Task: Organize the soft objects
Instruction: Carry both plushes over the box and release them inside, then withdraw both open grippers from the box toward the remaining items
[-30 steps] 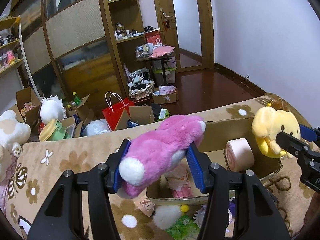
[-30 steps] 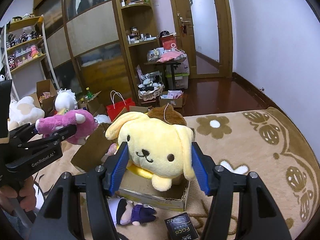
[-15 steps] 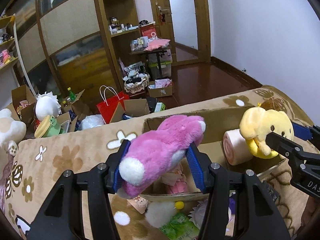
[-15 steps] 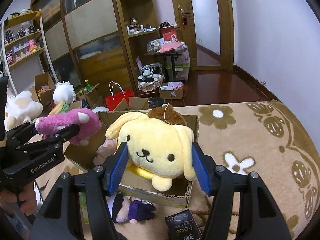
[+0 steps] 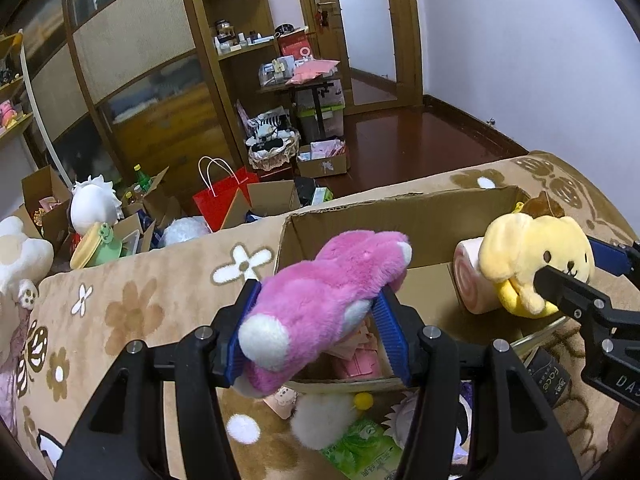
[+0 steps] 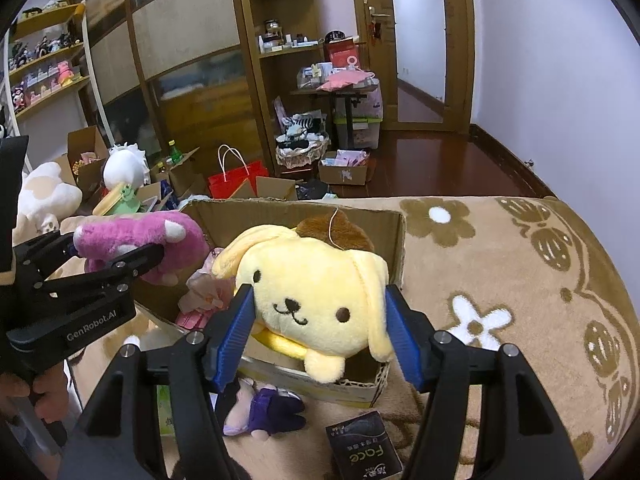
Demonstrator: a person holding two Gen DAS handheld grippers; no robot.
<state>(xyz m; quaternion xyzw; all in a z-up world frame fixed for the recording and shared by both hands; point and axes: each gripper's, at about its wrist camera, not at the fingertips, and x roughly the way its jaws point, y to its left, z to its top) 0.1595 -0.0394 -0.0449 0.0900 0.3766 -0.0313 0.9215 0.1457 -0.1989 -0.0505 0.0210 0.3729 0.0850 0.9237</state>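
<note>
A brown blanket with flower patterns [image 6: 500, 264] is covering the surface and carrying everything. A cardboard box [image 5: 400, 216] is sitting open on it, just ahead of both tongs. Below the left tongs, a white fluffy toy [image 5: 320, 420] and a green packet [image 5: 364, 450] are lying against the box's near wall. Below the right tongs, a purple-dressed doll [image 6: 268, 412] and a black packet [image 6: 366, 454] are lying on the blanket.

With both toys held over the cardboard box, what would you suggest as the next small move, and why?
I would probably lower the right claw a little and open it. It is shut on the yellow dog plush, which already hangs over the open cardboard box, so it should drop inside. The left claw, shut on the pink plush, can follow.
</note>
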